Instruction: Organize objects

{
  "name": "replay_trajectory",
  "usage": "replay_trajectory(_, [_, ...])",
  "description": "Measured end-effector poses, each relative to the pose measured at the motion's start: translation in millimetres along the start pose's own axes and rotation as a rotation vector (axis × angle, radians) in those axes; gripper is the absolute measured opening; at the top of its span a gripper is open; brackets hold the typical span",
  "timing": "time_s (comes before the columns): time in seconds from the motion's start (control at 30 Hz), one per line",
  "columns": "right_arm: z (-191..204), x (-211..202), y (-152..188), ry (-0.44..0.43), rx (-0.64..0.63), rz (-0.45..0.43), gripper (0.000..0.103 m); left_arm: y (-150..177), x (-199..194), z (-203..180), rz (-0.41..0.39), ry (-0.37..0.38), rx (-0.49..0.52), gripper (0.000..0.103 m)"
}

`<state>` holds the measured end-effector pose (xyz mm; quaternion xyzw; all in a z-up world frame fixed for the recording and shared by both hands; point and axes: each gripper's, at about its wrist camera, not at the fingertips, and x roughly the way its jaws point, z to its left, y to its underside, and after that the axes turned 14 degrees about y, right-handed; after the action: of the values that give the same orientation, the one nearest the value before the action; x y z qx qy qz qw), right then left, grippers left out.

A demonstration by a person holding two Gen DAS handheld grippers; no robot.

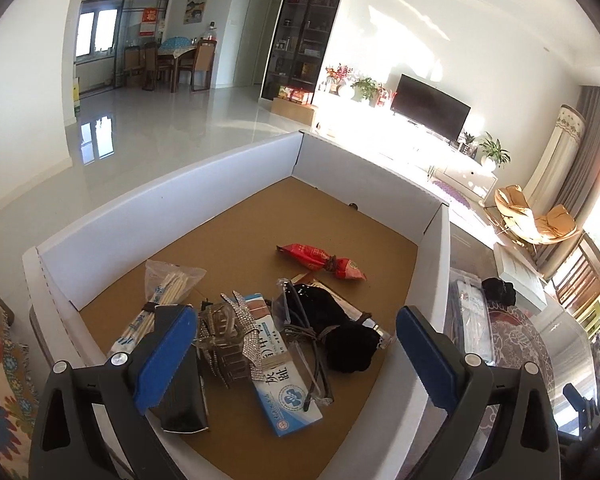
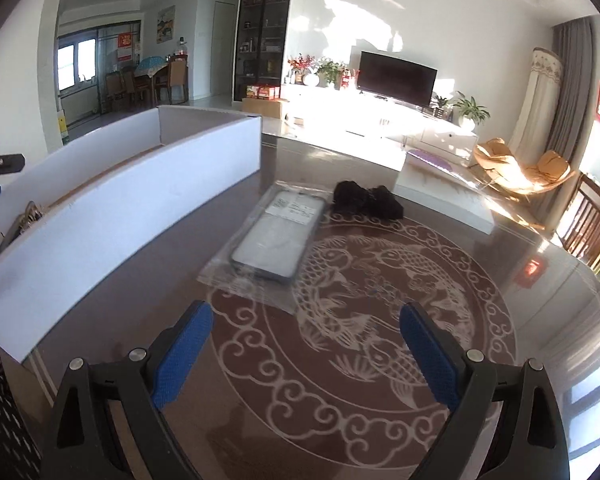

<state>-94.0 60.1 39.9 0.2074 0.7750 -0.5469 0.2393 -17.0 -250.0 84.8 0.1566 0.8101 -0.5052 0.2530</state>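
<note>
A white-walled cardboard box (image 1: 172, 204) holds a bag of wooden sticks (image 1: 156, 300), a rhinestone hair clip (image 1: 232, 336), a blue-and-white medicine box (image 1: 284, 392), clear glasses (image 1: 308, 360), a black pouch (image 1: 340, 336), a red packet (image 1: 320, 262) and a dark flat item (image 1: 182, 396). My left gripper (image 1: 296, 344) is open and empty above them. My right gripper (image 2: 306, 340) is open and empty over the table. Ahead of it lie a bagged phone case (image 2: 276, 236) and a black scrunchie (image 2: 366, 198). The box (image 2: 120, 200) stands to its left.
The round glass-topped table (image 2: 380, 304) has a fish pattern. The phone case (image 1: 470, 320) and scrunchie (image 1: 500, 290) also show right of the box in the left wrist view. A patterned cloth (image 1: 0, 360) lies left of the box. Chairs stand at the far right.
</note>
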Motion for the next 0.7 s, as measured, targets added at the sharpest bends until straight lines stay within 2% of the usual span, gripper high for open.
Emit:
replay_trajectory(0.13, [-70.4,6.2,55.2,0.137,0.038,0.105,0.095,10.1,-2.6,-33.4,-0.014,0.021,0.088,0.102])
replay_trajectory(0.33, [-142.1,7.8,111.2,0.233,0.147,0.224,0.095,32.5,-11.4,-89.3,-0.025,0.129,0.181,0.102])
replay_trajectory(0.5, [-155.9,8.3,129.4,0.231,0.205,0.284,0.095,65.4,-18.7,-146.3,0.003,0.239,0.309,0.102])
replay_trajectory(0.6, [-157.8,9.6,129.0,0.228,0.214,0.289,0.095,93.4,-14.1,-178.8,0.076,0.295,0.39,0.102])
replay_trajectory(0.7, [-157.3,13.5,127.6,0.223,0.215,0.301,0.096,120.6,-7.5,-203.1,0.137,0.318,0.465,0.102])
